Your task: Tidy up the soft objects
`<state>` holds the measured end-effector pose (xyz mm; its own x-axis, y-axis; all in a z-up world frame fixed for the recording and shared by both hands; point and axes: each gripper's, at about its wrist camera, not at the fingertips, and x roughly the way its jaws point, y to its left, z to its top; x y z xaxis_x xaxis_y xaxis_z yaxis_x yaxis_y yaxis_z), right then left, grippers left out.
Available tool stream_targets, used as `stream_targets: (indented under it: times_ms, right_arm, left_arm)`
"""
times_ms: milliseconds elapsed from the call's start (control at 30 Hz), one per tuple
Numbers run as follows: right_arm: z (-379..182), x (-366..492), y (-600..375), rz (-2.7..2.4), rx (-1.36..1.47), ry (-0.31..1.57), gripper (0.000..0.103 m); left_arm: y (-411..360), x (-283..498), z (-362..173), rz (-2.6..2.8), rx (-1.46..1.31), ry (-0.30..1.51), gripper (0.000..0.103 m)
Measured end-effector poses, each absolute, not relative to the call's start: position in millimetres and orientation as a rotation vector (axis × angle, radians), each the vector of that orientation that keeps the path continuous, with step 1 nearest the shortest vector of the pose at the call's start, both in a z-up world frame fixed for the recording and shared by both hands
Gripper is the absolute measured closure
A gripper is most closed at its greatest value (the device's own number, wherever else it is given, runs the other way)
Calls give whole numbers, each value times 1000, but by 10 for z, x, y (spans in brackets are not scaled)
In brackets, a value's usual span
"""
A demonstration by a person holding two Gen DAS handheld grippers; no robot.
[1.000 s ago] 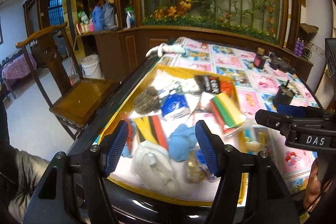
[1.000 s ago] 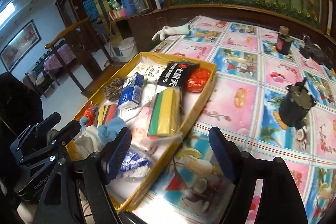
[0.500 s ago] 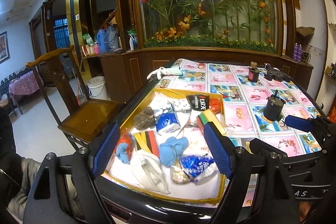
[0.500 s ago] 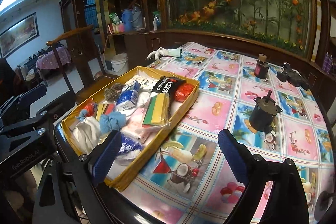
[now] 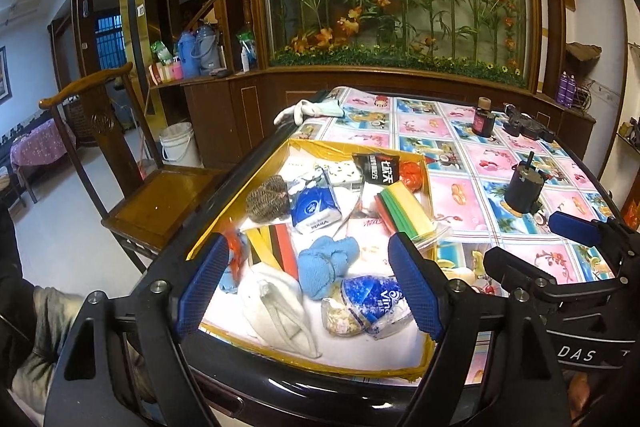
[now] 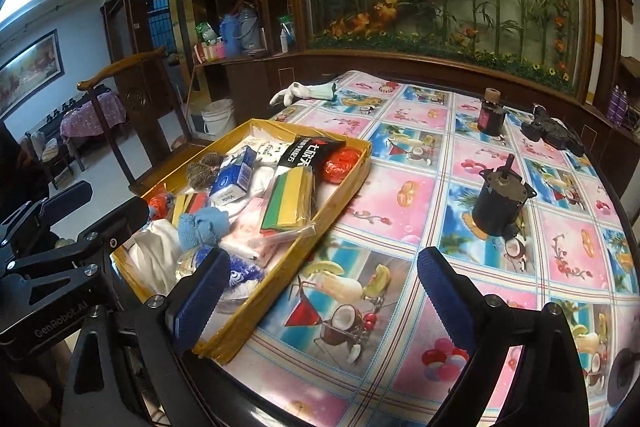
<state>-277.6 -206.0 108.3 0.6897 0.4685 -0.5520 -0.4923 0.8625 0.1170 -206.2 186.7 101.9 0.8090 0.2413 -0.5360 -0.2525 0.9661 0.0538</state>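
A yellow tray [image 5: 427,163] [image 6: 348,183] on the table's left side holds soft goods: a blue cloth [image 5: 328,259] [image 6: 202,227], a white cloth bag [image 5: 276,303], a crumpled blue tissue pack [image 5: 372,301], another tissue pack [image 5: 316,205], a wire scrubber [image 5: 267,201] and a striped sponge pack [image 5: 404,211] [image 6: 288,199]. My left gripper [image 5: 310,287] hovers open above the tray's near end, pads clear of everything. My right gripper [image 6: 324,295] stands open and empty over the tray's near right corner and the tablecloth.
On the patterned tablecloth stand a black motor [image 6: 500,199], a dark bottle [image 6: 491,111] and a black device [image 6: 552,133]. A white glove [image 6: 304,93] lies at the far left corner. A wooden chair [image 5: 152,199] stands left of the table.
Both grippers' jaws have widened and both have drawn back from the tray's contents. The right gripper has swung right, toward the tablecloth.
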Motion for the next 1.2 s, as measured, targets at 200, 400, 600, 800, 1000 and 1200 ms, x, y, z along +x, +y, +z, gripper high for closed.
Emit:
stream_targets:
  times_ms: [200,400,600,800,1000,1200]
  right_arm:
    - [999,-2707,-2029,524,-38,628,7]
    - [942,-2637,-2042,504,-22,646,7]
    - [917,-2655,-2039,495,-27,644,7]
    - [902,-2687,-2029,497,-33,636,7]
    - [907,-2716,-2034,489,-32,625,7]
    - [891,-2771,-2068,482,-14,601,7]
  left_arm:
    - [1939,-2029,942,266,-33,596,21]
    - [1975,-1998,884,261,-48,620,21]
    - [2000,-1991,854,260,-56,630,21]
    - [2031,-2023,876,275,-66,607,21]
    - [2021,-2231,1071,432,-53,454,19]
    - [2061,-2234,1121,336,-111,478,0]
